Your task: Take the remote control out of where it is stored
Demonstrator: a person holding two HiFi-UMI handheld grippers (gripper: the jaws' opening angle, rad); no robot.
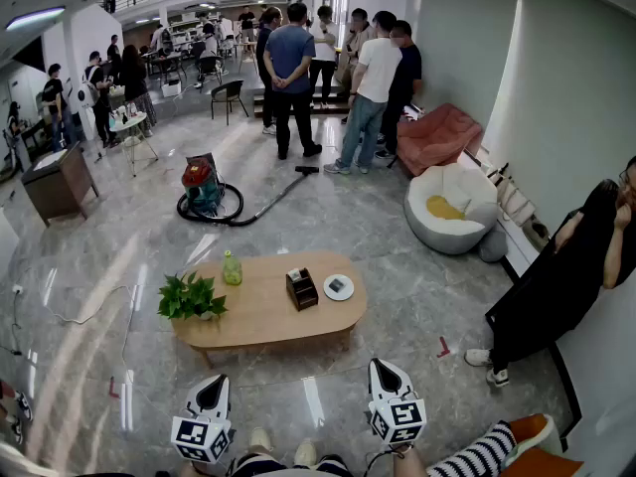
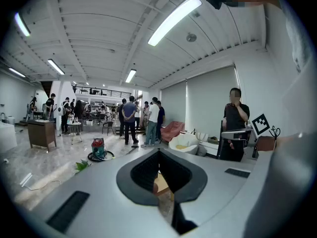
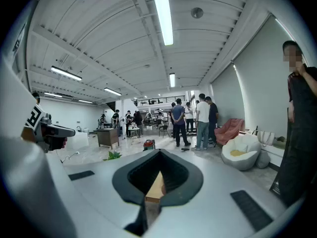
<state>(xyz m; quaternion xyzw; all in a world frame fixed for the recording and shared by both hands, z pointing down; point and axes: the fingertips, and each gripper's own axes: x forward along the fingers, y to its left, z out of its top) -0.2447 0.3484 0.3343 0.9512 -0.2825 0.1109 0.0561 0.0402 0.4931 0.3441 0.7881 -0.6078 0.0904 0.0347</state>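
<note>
Both left gripper [image 1: 212, 381] and right gripper [image 1: 381, 366], jaws together, face the table [image 1: 260, 311].

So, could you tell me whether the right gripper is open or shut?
Shut: the right gripper has its jaws meeting at the tips, with nothing between them.

Bright, even light fr ceiling strips [image 3: 161, 14]; glare streaks on glossy floor [image 1: 204, 246]; heavy fisheye warp at edges, ctr sharp.
</note>
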